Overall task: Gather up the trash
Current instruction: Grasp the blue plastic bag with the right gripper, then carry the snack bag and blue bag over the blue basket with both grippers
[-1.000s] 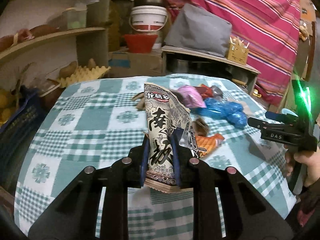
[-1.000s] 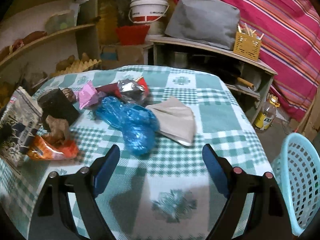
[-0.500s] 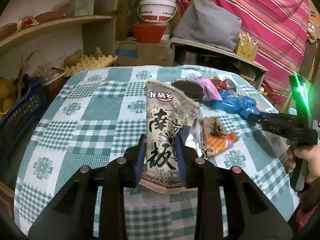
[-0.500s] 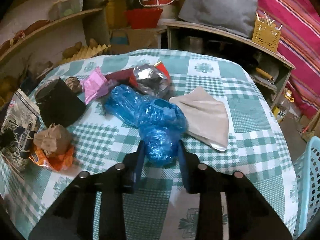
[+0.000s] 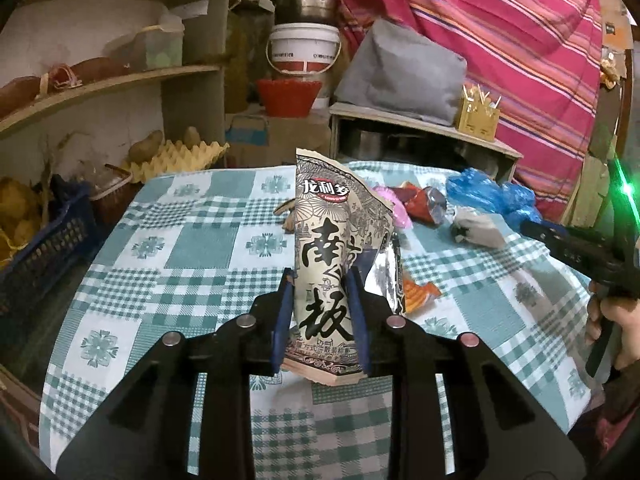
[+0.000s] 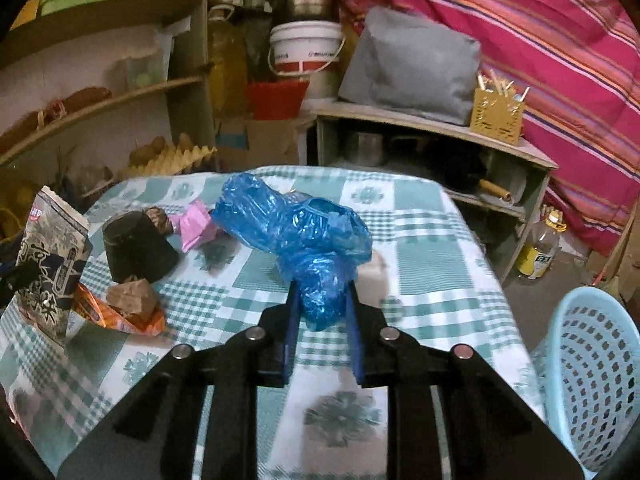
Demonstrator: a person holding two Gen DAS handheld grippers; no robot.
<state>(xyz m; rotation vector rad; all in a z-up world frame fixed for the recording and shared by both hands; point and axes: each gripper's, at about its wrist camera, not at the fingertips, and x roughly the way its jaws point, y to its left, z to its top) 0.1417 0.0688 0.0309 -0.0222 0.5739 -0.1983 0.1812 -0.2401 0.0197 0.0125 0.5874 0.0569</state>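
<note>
My left gripper [image 5: 320,280] has a tall beige snack bag [image 5: 324,216] with black characters upright between its pads, which press on it as the jaws close. My right gripper [image 6: 322,296] is closing on a crumpled blue plastic bag [image 6: 296,232], whose lower end is pinched between the pads while the rest hangs above the checked tablecloth [image 6: 420,240]. From the right wrist view the snack bag [image 6: 52,248] is at the far left. The left wrist view catches the blue bag [image 5: 492,196] at the right and a hand [image 5: 616,316] on the right gripper's handle.
On the cloth lie a black cup [image 6: 136,248], a pink wrapper [image 6: 196,226], brown crumpled paper [image 6: 134,298] on an orange wrapper [image 6: 120,316], and a beige pouch [image 6: 372,276]. A light blue perforated basket [image 6: 592,380] stands off the table's right edge. Shelves lie beyond.
My right gripper went from wide open to shut on the blue bag and raised it off the cloth. My left gripper still grips the snack bag.
</note>
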